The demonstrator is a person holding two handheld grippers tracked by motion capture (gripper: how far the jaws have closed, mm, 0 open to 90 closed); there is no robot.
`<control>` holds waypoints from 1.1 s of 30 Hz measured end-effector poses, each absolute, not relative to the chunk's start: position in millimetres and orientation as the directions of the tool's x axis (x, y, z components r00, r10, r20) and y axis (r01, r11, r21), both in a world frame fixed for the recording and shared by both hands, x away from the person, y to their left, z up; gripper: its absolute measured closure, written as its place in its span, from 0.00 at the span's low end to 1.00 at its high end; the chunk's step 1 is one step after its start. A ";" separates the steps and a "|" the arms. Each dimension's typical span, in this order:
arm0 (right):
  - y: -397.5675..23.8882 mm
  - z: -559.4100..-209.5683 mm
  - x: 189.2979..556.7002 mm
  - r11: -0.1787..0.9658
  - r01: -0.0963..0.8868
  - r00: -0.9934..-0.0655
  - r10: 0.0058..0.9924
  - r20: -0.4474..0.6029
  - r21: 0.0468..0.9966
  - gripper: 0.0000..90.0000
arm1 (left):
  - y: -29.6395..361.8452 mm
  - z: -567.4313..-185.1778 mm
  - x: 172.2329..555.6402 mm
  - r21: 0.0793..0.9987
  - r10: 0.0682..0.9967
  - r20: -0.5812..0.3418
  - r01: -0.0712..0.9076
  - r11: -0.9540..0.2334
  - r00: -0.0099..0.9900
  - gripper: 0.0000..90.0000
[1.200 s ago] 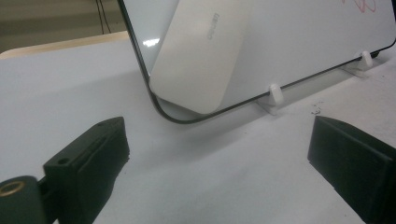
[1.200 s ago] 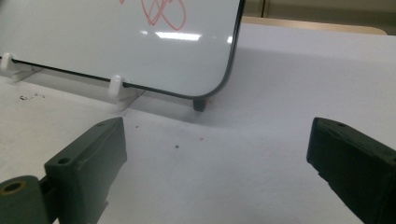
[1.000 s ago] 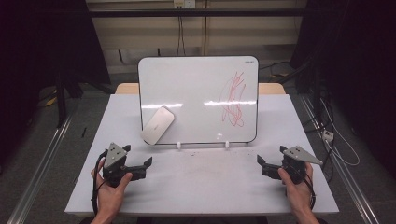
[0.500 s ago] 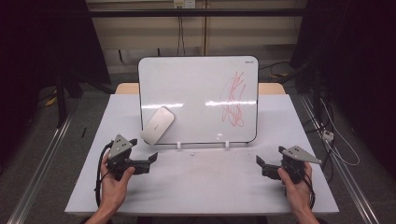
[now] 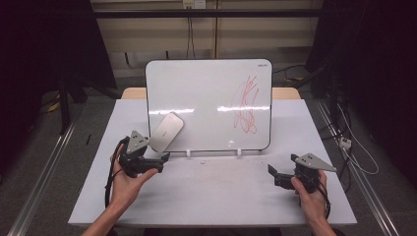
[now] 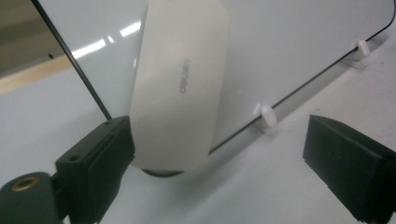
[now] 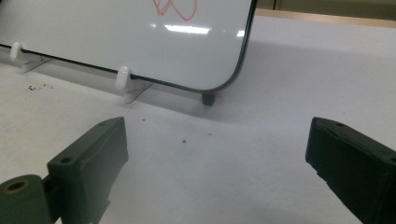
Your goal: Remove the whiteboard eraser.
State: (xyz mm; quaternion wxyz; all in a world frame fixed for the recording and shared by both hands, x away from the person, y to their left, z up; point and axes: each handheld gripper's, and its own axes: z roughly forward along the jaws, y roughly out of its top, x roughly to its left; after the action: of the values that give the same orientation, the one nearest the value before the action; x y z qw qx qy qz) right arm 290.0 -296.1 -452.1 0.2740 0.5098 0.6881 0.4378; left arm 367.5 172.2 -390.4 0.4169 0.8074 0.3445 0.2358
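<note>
Against the lower left corner of the whiteboard (image 5: pixel 209 104) leaned the eraser (image 5: pixel 166 131), a pale rounded block, tilted, its lower end near the counter (image 5: pixel 216 196). Seen from the left gripper view, the eraser (image 6: pixel 180 84) stood just ahead of the jaws, its bottom edge close beside the left jaw; whether it touched could not be told.

Left gripper (image 5: pixel 164 160) had come forward and up over the last second, from a spot well short of the board to just beside the eraser. Jaws stood wide apart, nothing clamped between them. Eraser and board kept their places throughout.

Right gripper (image 5: pixel 272 174) held its place near the board's right end, jaws spread wide, gripping nothing, resting low over bare counter. In the right gripper view the board's bottom right corner (image 7: pixel 233 70) and a white clip foot (image 7: pixel 123 78) lay ahead.

Red scribble (image 5: pixel 246 105) remained on the right half of the board.

Judgement: the approach to the eraser looked nearly finished; grasp not yet made. Closing on the block would be next, then likely wiping the scribble. Risk: nudging the leaning eraser so it slid down.
</note>
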 end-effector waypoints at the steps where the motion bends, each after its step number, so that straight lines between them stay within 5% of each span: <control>1: -295.7 -451.9 289.9 0.099 0.461 -0.332 0.941 0.068 0.882 0.07 | 171.1 -388.9 369.0 0.835 0.752 0.101 0.355 -0.420 0.651 0.10; 20: -290.4 -451.4 293.8 0.110 0.463 -0.344 0.937 0.064 0.880 0.07 | 138.6 -380.0 405.8 0.793 0.721 0.320 0.243 -0.559 0.614 0.13; 33: -290.0 -450.9 292.7 0.114 0.460 -0.347 0.936 0.060 0.881 0.07 | 137.8 -400.6 413.1 0.759 0.731 0.329 0.293 -0.581 0.598 0.21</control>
State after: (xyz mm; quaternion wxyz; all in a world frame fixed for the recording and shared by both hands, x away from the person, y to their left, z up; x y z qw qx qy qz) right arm 292.7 -290.0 -450.9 0.2727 0.5021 0.6949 0.4367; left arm 413.1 137.8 -400.6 0.3373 0.8277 0.3093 0.3248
